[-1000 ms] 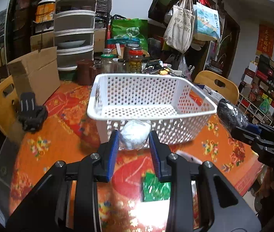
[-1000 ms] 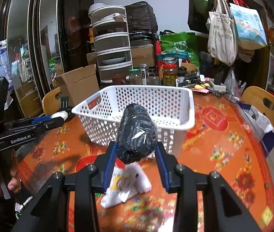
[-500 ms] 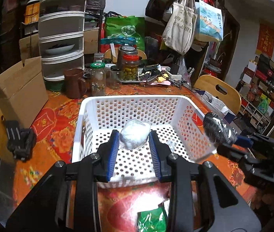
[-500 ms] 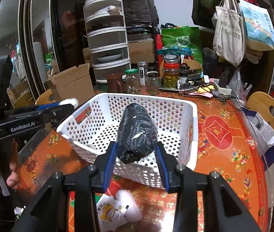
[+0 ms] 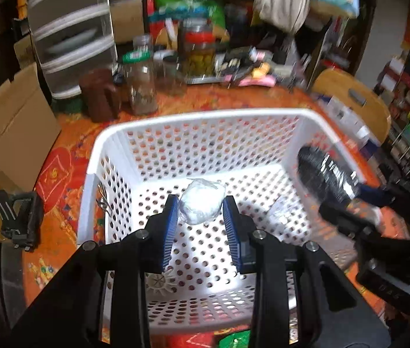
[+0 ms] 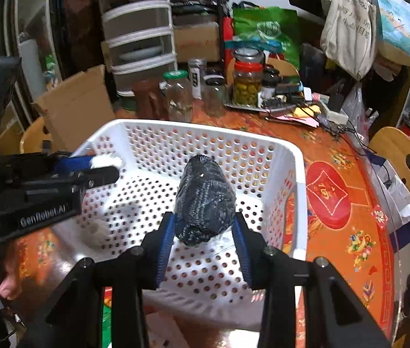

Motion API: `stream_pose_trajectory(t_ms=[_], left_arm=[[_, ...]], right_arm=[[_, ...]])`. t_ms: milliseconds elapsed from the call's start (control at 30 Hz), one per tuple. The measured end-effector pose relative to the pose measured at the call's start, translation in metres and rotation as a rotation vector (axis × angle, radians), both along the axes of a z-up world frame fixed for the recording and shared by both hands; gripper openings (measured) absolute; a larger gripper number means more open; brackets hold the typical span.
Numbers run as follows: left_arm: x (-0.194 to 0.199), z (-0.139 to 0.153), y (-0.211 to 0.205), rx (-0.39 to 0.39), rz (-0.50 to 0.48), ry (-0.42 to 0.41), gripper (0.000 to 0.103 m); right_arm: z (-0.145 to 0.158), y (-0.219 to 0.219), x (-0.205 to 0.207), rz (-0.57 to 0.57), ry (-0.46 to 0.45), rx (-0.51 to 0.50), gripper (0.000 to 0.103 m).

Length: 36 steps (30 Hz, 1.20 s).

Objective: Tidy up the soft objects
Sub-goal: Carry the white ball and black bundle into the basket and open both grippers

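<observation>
My left gripper [image 5: 201,207] is shut on a white soft bundle in clear wrap [image 5: 202,204] and holds it over the inside of the white perforated basket [image 5: 205,116]. My right gripper [image 6: 203,224] is shut on a dark knitted roll in clear wrap [image 6: 205,200], also above the basket's floor [image 6: 299,174]. The right gripper with its dark roll [image 5: 325,178] shows at the basket's right side in the left wrist view. The left gripper with the white bundle [image 6: 105,161] shows at the basket's left rim in the right wrist view.
The basket stands on a round table with an orange-red cloth [image 6: 349,232]. Glass jars [image 6: 247,82], a brown mug [image 5: 97,98] and a cardboard box [image 5: 7,133] stand behind it. A black clip [image 5: 19,217] lies left. Wooden chairs [image 6: 404,171] surround the table. Packets [image 5: 233,339] lie before the basket.
Both grippers have moved forward and over the basket, each still holding its bundle; they now hang lower inside it than half a second ago.
</observation>
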<state>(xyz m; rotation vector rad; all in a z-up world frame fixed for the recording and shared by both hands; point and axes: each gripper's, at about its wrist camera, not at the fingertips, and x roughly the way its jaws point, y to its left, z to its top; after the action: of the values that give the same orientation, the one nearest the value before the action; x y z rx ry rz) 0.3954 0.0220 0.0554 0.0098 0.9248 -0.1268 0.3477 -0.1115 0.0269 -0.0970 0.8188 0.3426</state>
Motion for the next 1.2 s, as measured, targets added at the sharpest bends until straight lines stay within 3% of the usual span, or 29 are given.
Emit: stream_pose_trajectory(t_ms=[433,933,1000,1067,1133,1200], left_arm=[[0.04,-0.043,0.0,0.087,0.037,0.154,0.029],[0.041,-0.05,0.007,0.038,0.047,0.153,0.03],[0.041,-0.05,0.008,0.023,0.045,0.148,0.035],[0.039,-0.047,0.009,0.011,0.045,0.131,0.059],[0.035,-0.041,0.01,0.012,0.048,0.097,0.073],[0.032,-0.036,0.01,0.006,0.046,0.078,0.075]], right_arm=[[-0.028,0.007,0.037,-0.008,0.135,-0.043,0.039],[-0.034,0.009,0.041,-0.011,0.142,-0.023,0.04],[-0.032,0.009,0.04,-0.014,0.132,-0.026,0.04],[-0.03,0.009,0.038,-0.015,0.123,-0.02,0.041],[-0.026,0.007,0.035,-0.016,0.106,-0.011,0.056],[-0.021,0.005,0.032,-0.018,0.084,0.002,0.065]])
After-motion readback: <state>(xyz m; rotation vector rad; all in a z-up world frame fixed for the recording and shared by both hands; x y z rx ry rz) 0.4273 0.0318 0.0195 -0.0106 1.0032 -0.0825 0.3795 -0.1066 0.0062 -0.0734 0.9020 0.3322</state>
